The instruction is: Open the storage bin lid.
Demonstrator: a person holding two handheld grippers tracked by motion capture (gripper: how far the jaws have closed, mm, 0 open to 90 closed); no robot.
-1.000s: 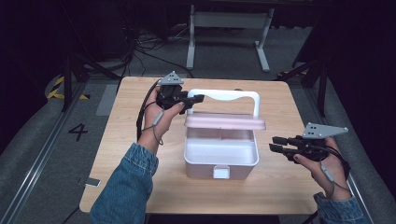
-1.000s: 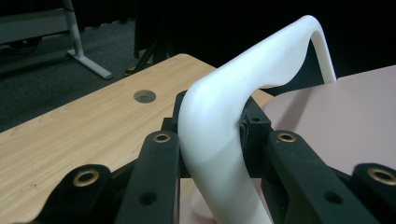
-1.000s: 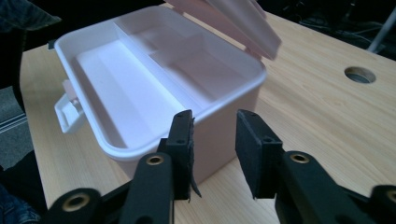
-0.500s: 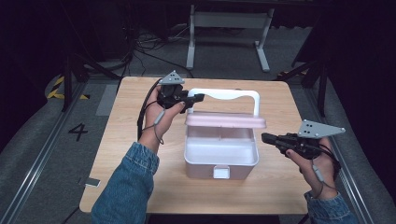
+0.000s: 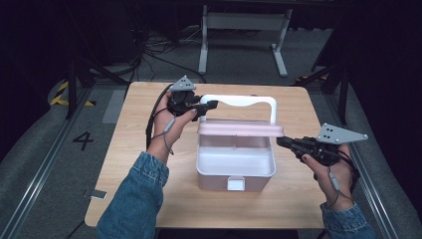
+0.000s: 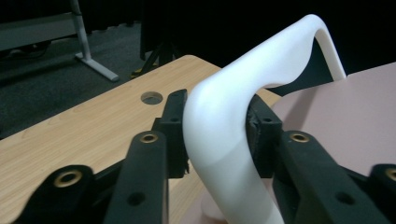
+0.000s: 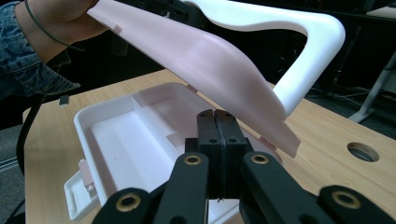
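A pale pink box [image 5: 214, 180] stands on the wooden table, its inside tray bare [image 7: 116, 140]. Its pink lid [image 5: 239, 129] is raised and roughly level above the box, and a white handle [image 5: 249, 101] arches from it. My left gripper [image 5: 211, 105] is shut on the handle's left corner [image 6: 224, 116]; its jaws have just been opening slightly, and the handle still sits between the pads. My right gripper [image 5: 281, 142] hovers at the lid's right end, jaws shut with nothing between them [image 7: 215, 126]. The lid [image 7: 205, 60] hangs just above and beyond them.
The box's white front latch [image 5: 236, 183] hangs open toward me. The table [image 5: 149, 199] has a round hole [image 7: 362, 151] near a far corner. A white metal stand [image 5: 239, 30] and cables sit on the floor behind the table.
My right gripper has moved left and slightly up toward the lid's right end, and its jaws have closed. The left hand and the raised lid have stayed put.
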